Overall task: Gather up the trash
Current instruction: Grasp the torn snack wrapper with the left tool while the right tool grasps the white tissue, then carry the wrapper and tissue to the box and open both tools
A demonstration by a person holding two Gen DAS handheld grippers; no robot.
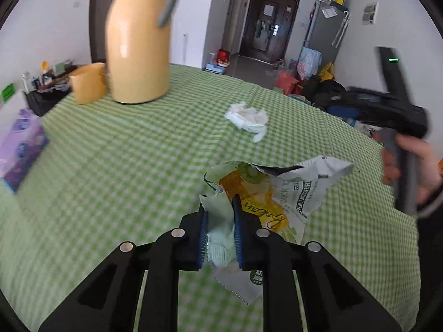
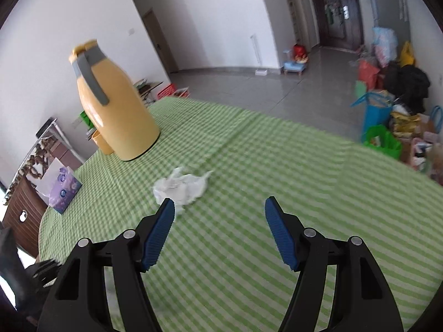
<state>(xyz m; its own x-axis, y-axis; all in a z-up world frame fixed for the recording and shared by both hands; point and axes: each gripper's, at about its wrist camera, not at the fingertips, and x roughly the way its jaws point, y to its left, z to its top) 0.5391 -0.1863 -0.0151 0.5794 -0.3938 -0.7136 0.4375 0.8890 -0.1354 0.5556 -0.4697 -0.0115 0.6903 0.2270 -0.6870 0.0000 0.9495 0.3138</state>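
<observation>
The table is covered with a soft cloth of small green and white squares, and behind it there is a room with a grey tile floor, white walls, a dark door and many bags piled beside the wall. On the cloth stands a tall yellow thermos with a smooth shiny body and a grey handle, and just beside it a yellow cup. A purple tissue box lies near the table edge. The left gripper is closed tightly on a torn snack wrapper, thin crinkled foil printed white, green and yellow, pinched between its ribbed blue pads. The right gripper has its fingers wide apart and holds nothing. A crumpled white tissue lies on the cloth just beyond its left fingertip, near the middle of the table.
</observation>
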